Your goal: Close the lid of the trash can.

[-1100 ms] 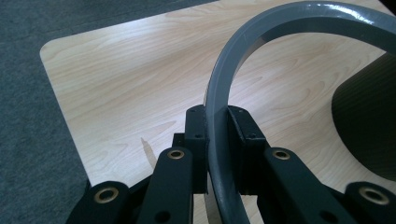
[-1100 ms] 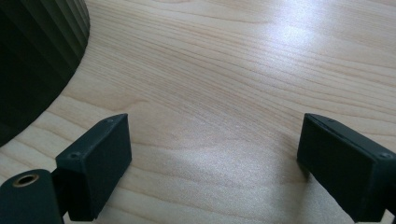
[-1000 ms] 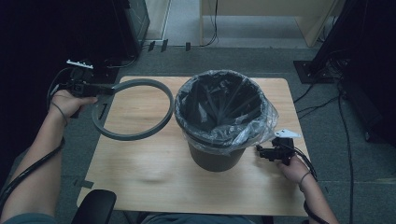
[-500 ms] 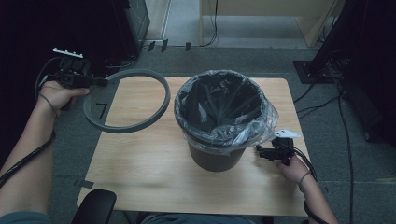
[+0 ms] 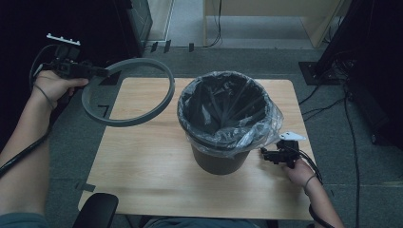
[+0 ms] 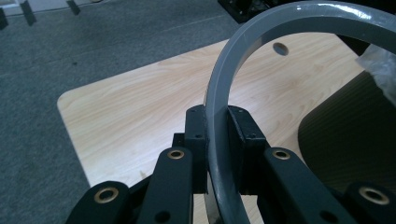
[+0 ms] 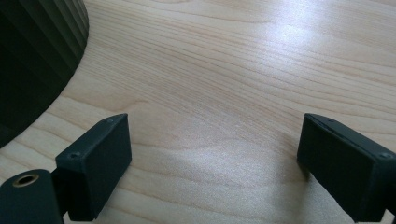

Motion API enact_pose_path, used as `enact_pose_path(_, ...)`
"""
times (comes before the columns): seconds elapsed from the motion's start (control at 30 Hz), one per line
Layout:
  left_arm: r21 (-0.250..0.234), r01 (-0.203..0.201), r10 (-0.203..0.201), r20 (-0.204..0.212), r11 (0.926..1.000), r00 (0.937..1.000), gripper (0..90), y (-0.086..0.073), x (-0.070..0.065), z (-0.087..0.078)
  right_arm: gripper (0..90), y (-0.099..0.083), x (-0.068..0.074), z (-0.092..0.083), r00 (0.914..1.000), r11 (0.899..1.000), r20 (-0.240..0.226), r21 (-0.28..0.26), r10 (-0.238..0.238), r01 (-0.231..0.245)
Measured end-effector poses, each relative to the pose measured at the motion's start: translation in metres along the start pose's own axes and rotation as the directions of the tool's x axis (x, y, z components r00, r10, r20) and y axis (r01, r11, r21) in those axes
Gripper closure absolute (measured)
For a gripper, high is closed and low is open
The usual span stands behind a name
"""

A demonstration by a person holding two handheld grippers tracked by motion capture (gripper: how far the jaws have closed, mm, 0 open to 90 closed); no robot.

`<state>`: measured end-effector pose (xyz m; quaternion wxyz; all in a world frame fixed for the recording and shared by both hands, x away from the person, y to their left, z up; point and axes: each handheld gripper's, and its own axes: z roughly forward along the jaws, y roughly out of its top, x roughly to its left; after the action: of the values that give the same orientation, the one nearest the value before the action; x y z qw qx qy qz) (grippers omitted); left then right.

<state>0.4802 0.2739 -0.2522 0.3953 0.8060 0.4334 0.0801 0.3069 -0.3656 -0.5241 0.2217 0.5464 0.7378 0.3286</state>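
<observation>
Left gripper point(image 5: 97, 72) at the far left, off the table point(image 5: 142, 161) edge, jaws clenched on the near-left rim of the grey ring point(image 5: 128, 92). In the left gripper view, both pads pressed flat against the ring point(image 6: 219, 116) band, one each side. Ring held in the air, tilted, hanging over the table's far-left corner, apart from the bin point(image 5: 223, 118). Bin upright at mid-table, lined with a black bag, clear plastic folded over its rim. Right gripper point(image 5: 266, 154) low on the table just right of the bin's base, jaws released and wide, nothing between them but bare wood point(image 7: 219, 93); bin's ribbed wall point(image 7: 32, 51) at the left of the right gripper view.
</observation>
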Motion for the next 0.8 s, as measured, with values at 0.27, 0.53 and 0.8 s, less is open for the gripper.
enact_pose_path(0.27,0.005,-0.022,0.022,0.039,0.9998,0.9990,78.9,0.018,-0.015,0.010,10.0,0.000,0.000,0.000,1.0000,1.000,0.000,0.000,0.000,0.000)
enact_pose_path(0.53,0.015,-0.066,0.066,0.050,0.9977,0.9966,78.9,0.033,-0.031,0.018,10.0,0.000,0.000,0.000,1.0000,1.000,0.002,0.000,0.002,-0.002)
enact_pose_path(0.8,0.016,-0.099,0.098,0.062,0.9949,0.9933,78.8,0.044,-0.043,0.027,10.0,0.000,0.001,0.000,1.0000,1.000,0.005,0.000,0.005,-0.005)
